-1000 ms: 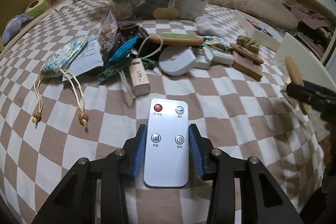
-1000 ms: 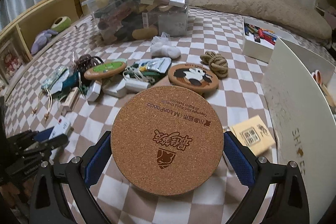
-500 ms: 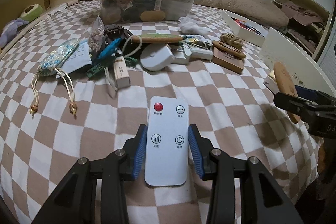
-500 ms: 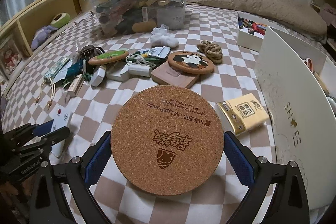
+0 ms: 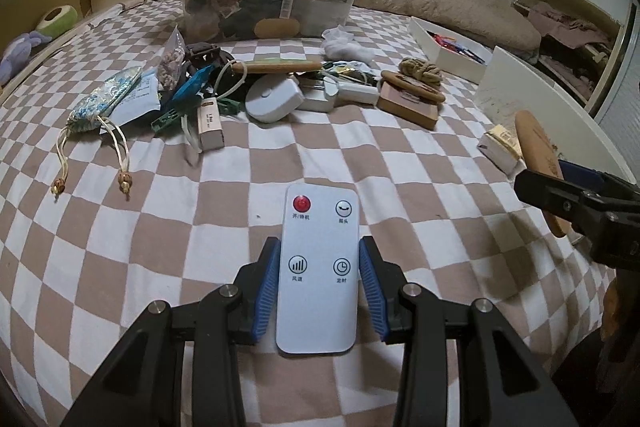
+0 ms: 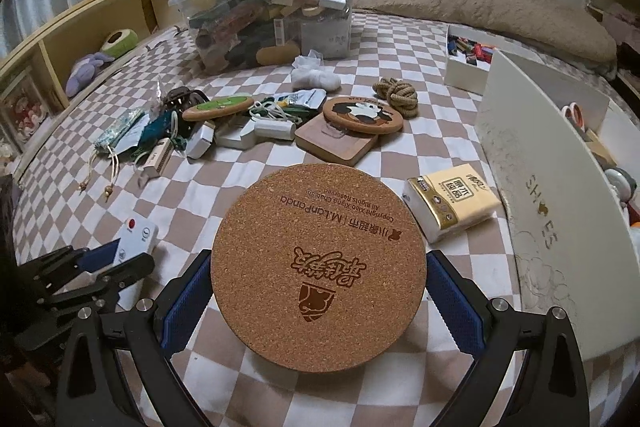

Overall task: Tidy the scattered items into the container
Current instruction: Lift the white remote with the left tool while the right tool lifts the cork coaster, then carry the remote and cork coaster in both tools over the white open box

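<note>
My left gripper (image 5: pixel 319 259) is shut on a white remote control (image 5: pixel 319 267) with a red button, held above the checked bedspread (image 5: pixel 160 227). My right gripper (image 6: pixel 319 275) is shut on a round cork coaster (image 6: pixel 318 267) with printed writing facing up. Each gripper shows in the other's view: the right one (image 5: pixel 576 199) at the right edge, the left one (image 6: pixel 100 267) at the lower left. A clear plastic container (image 6: pixel 272 23), heaped full, stands far across the bed. Scattered items (image 5: pixel 280 91) lie in a pile before it.
A white shoe box lid (image 6: pixel 552 211) stands upright on the right, a tissue pack (image 6: pixel 452 203) beside it. A panda coaster (image 6: pixel 362 115) rests on a wooden block, with a rope knot (image 6: pixel 396 95) behind. A drawstring pouch (image 5: pixel 100 103) lies left. Shelves line the left side.
Both grippers have drawn back from the pile with their loads, so the container and the scattered items look farther away. The tissue pack has come into fuller view.
</note>
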A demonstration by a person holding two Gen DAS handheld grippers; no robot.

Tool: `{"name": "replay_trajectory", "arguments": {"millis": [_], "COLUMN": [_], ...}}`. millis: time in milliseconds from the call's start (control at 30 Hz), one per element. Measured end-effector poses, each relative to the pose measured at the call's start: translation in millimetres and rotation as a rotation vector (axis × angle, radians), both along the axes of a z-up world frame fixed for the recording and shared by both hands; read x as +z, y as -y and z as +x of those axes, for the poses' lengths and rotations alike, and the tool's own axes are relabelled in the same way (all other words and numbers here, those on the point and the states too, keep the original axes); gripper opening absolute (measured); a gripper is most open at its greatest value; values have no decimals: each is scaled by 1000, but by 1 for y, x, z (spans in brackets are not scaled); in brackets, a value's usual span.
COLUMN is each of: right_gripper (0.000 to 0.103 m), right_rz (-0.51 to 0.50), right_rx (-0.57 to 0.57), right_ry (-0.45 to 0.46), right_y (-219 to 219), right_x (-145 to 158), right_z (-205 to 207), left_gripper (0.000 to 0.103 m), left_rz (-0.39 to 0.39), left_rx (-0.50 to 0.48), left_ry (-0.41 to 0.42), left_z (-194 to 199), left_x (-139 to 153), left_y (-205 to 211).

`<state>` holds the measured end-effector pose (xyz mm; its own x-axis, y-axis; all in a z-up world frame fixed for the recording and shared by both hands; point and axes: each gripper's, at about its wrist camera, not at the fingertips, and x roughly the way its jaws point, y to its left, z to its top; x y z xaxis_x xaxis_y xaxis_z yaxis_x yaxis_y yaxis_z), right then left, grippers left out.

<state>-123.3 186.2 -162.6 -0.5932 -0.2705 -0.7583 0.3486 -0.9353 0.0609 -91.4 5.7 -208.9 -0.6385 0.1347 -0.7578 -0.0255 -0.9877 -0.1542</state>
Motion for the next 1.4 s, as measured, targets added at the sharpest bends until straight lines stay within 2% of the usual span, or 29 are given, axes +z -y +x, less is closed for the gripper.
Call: {"name": "replay_trajectory", "arguments": {"millis": [267,400,533,567,600,633,700,833,967,1000,1133,1400], "right_gripper": [101,101,101,101,101,101,101,101,101,101,101,101], "right_rz": [-18,-48,-65,-69,-73,-77,-87,-82,-91,-93,-109,-110], "right_rx": [2,-3,-6,-6,-7,-7,-6,-15,-19,-19,-20,-49], "right_ry": [-29,-35,-49,-52,-56,-61,-68,-80,-78,-77,-84,-134], "right_y": [-8,-19,-29,-32,-35,-38,-43,-50,-55,-56,-59,-76], "right_x": [21,32,42,44,46,48,53,59,58,58,61,78], "right_z": [21,30,38,39,41,42,43,43,43,44,46,47], "left_gripper": [38,32,32,29,21,17,17,17,17,19,48,72], "left_rz": [18,29,27,27,29,34,43,27,21,20,6,8], "left_rx": [-19,-41,-70,-76,-83,-89,-103,-114,-113,-111,-108,-134], "left_ry": [-29,-61,-91,-99,-106,-108,-112,-117,-85,-71,-35,42], "left_z": [8,14,17,17,17,17,16,15,11,10,11,18], "left_x": [17,32,46,49,52,54,58,59,47,43,30,5], "left_y": [-17,-27,-39,-42,-44,-46,-50,-56,-57,-57,-57,-76]}}
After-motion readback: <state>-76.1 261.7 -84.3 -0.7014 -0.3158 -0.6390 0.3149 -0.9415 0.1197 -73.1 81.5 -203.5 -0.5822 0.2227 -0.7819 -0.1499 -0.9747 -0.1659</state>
